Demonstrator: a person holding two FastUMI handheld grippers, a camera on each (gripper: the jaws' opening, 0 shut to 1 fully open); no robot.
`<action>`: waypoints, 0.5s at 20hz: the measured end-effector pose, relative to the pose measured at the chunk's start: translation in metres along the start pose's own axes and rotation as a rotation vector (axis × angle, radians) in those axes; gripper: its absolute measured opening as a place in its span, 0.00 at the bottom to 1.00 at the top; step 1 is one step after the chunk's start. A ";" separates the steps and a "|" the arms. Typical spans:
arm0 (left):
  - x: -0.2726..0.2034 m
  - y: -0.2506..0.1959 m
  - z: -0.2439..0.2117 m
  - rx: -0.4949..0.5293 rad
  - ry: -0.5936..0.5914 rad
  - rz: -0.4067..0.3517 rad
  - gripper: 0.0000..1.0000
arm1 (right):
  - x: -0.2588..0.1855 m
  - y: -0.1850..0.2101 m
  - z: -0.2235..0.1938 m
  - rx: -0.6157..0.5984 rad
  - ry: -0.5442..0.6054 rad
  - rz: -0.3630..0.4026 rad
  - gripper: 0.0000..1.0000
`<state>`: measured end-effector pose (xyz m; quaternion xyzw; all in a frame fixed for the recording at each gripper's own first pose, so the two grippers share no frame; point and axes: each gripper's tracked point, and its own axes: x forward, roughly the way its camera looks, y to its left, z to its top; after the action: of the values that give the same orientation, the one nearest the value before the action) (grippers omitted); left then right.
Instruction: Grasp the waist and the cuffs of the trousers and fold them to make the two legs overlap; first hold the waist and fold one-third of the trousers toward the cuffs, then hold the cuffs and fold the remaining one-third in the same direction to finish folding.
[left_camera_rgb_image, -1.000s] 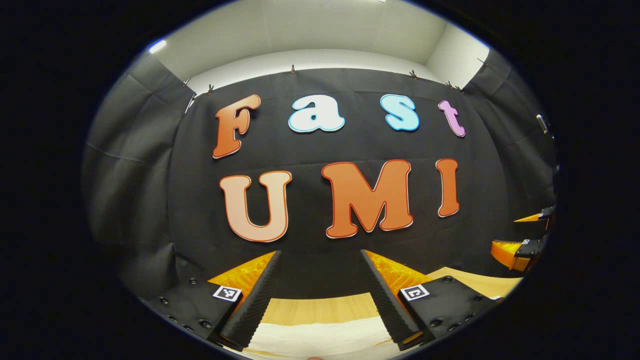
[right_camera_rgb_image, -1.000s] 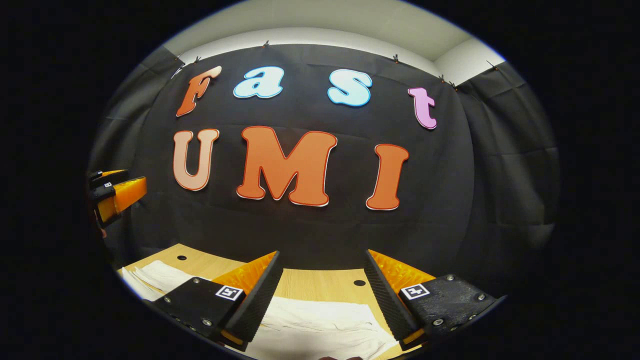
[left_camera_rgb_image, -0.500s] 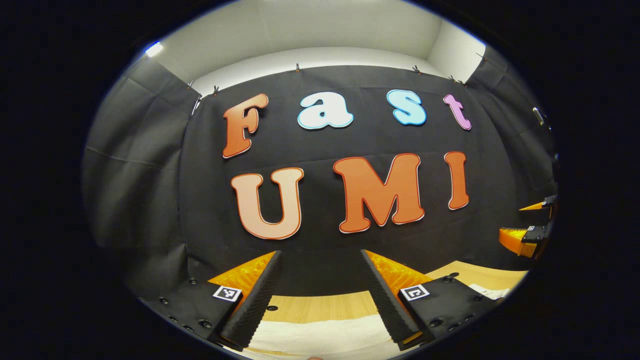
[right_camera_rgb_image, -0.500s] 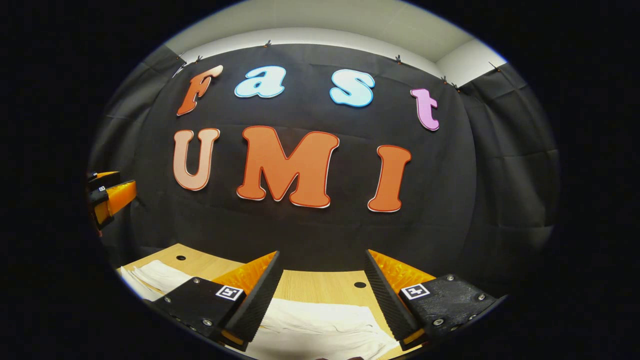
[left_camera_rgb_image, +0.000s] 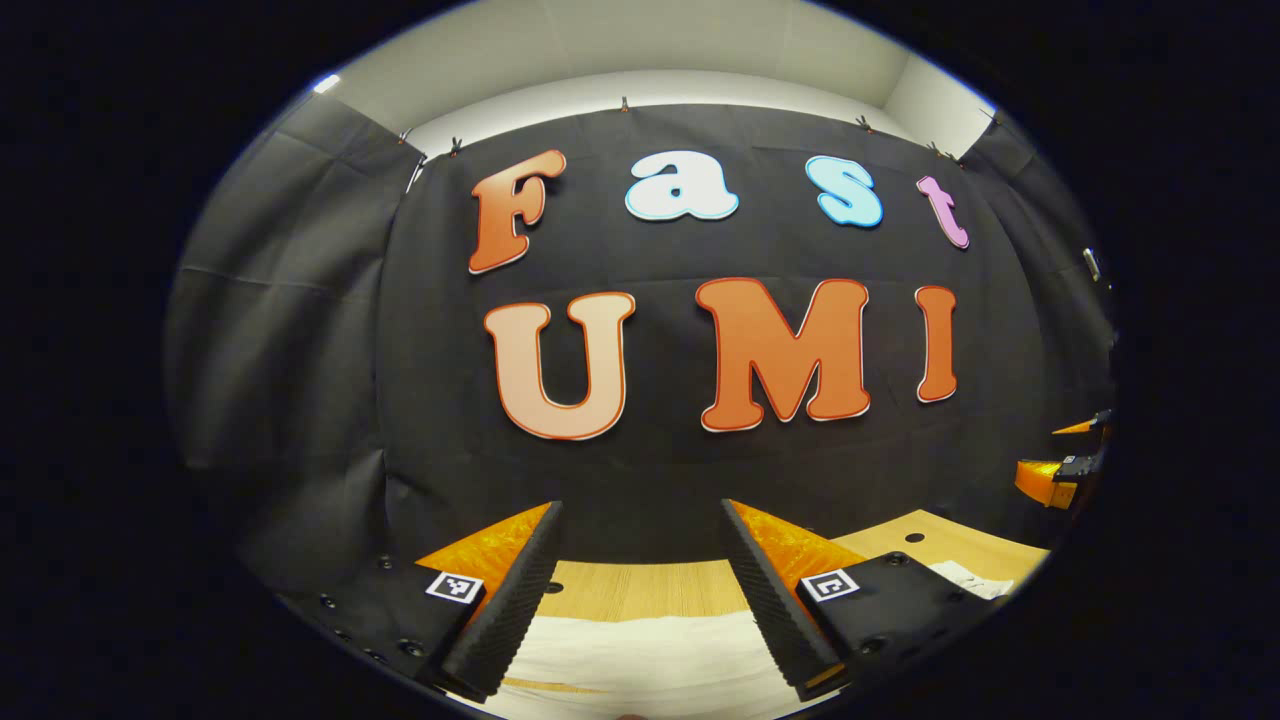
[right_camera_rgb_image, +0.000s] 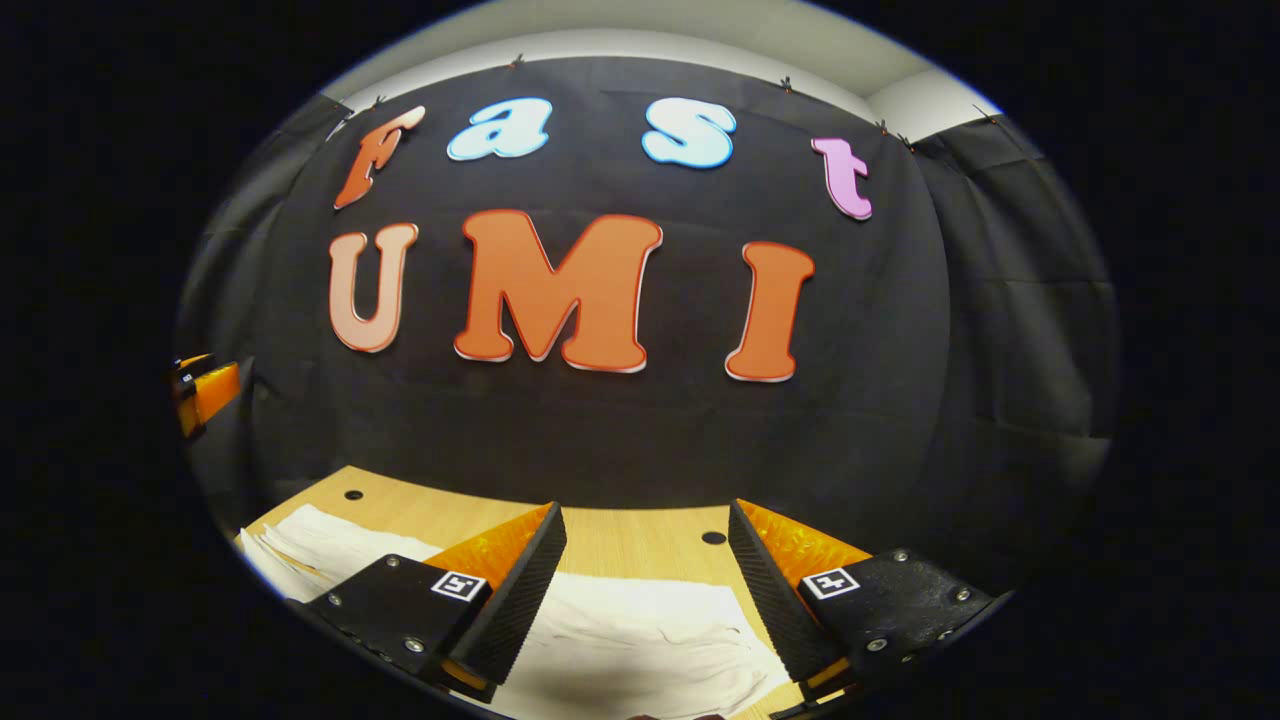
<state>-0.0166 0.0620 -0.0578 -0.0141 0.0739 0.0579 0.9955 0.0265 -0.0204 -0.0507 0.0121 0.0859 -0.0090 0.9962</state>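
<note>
In the left gripper view, the left tongs (left_camera_rgb_image: 640, 585) are pointing forward over a wooden tabletop (left_camera_rgb_image: 640, 590), their two fingers standing wide apart with nothing between them. Below and between those fingers, white trousers (left_camera_rgb_image: 640, 665) are lying flat on the tabletop, apart from the tongs. Ahead of the fingertips, the far edge of the tabletop is meeting a black cloth wall (left_camera_rgb_image: 300, 350). Far off to the right of these tongs, at the edge of this view, the right tongs are showing in part, raised above the tabletop.

In the right gripper view, the left tongs (right_camera_rgb_image: 205, 395) are showing in part far off to the left, held up in front of the black cloth wall. Lower on the left, beside the left finger of the right tongs (right_camera_rgb_image: 645, 575), one part of the white trousers (right_camera_rgb_image: 650, 650) is lying in folds on the tabletop. The right tongs are also standing wide, gripping nothing. More of the white fabric is lying between and below their fingers, wrinkled, with bare tabletop (right_camera_rgb_image: 640, 545) showing just beyond it. Two small dark holes are showing in the wood ahead of the tongs.
</note>
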 end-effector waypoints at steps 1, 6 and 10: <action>0.002 0.004 -0.007 -0.002 0.020 0.004 1.00 | 0.000 -0.003 -0.009 0.006 0.026 -0.003 0.99; 0.000 0.040 -0.061 -0.102 0.173 0.083 1.00 | 0.007 -0.028 -0.059 0.108 0.215 -0.047 0.99; -0.015 0.076 -0.114 -0.212 0.317 0.162 0.99 | 0.005 -0.040 -0.108 0.235 0.389 -0.081 0.99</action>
<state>-0.0568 0.1317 -0.1697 -0.1216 0.2238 0.1420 0.9565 0.0123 -0.0572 -0.1588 0.1260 0.2752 -0.0563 0.9514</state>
